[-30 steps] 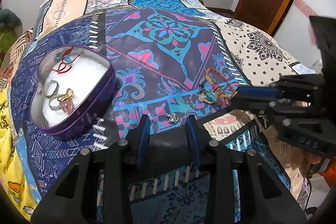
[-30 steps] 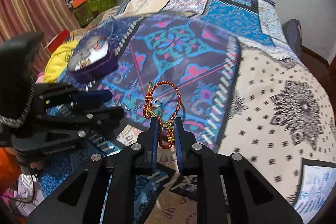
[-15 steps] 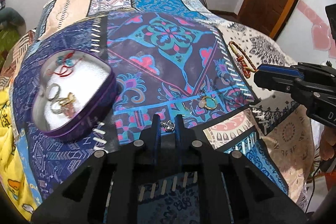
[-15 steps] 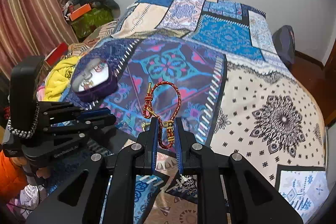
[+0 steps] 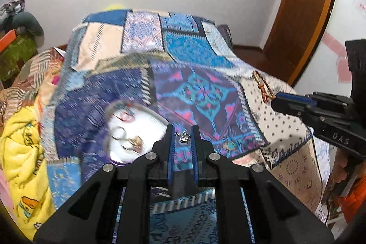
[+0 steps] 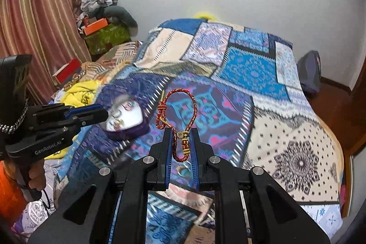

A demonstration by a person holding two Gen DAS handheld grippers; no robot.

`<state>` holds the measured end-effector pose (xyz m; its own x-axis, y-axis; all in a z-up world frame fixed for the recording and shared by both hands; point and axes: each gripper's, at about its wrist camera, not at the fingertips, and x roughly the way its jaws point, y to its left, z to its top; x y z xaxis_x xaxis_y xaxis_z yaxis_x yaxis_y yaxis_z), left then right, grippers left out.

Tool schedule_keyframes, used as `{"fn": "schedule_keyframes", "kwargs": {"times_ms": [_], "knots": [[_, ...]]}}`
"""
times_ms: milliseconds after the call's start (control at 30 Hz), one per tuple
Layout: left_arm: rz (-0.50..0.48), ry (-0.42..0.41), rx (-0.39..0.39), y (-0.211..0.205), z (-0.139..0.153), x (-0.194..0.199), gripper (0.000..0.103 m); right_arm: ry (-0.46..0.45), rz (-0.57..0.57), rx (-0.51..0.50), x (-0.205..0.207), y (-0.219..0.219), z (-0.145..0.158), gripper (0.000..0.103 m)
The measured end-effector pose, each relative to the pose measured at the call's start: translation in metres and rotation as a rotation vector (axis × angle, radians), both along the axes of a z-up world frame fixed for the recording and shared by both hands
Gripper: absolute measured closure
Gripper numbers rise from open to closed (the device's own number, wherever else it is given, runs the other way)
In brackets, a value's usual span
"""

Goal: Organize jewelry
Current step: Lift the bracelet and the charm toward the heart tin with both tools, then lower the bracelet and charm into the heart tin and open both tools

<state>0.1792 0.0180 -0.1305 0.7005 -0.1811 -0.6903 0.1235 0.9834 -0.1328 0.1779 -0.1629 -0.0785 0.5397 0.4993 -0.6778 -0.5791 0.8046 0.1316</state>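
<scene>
My left gripper (image 5: 182, 129) is shut on a small silver pendant (image 5: 183, 138) and holds it above the bed. Just left of it sits the purple jewelry box (image 5: 130, 129) with a white lining and several rings and bracelets inside, blurred. My right gripper (image 6: 181, 133) is shut on a red and gold cord bracelet (image 6: 177, 116), lifted clear of the bed; that bracelet also shows in the left wrist view (image 5: 263, 87). The box shows in the right wrist view (image 6: 125, 117), beside the left gripper (image 6: 100, 114). A ring (image 5: 228, 146) lies on the bedspread.
The patchwork bedspread (image 6: 251, 74) covers the bed. A yellow cloth (image 5: 20, 148) lies at the left edge. Boxes and clutter (image 6: 103, 31) stand by the curtain. A wooden door (image 5: 304, 15) is at the right. A dark bag (image 6: 310, 74) lies by the bed's far side.
My left gripper closed on the silver pendant and lifted it off the bedspread toward the box. My right gripper rose with the cord bracelet, still held.
</scene>
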Motion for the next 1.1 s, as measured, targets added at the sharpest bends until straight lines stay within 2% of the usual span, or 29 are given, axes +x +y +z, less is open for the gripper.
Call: {"fn": "schedule_keyframes", "kwargs": {"times_ms": [267,500,1100], "knots": [[0.053,-0.089,0.016,0.023,0.030,-0.007,0.091,-0.036,0.048,0.035,0.001,0.032,0.013,0.090],[0.080,-0.130,0.009,0.044,0.043,-0.007,0.091,-0.017,0.094,0.049,0.010,0.063,0.004,0.090],[0.081,-0.035,-0.036,0.079,-0.002,0.017,0.091,0.105,0.181,-0.020,0.035,0.117,-0.055,0.090]]}}
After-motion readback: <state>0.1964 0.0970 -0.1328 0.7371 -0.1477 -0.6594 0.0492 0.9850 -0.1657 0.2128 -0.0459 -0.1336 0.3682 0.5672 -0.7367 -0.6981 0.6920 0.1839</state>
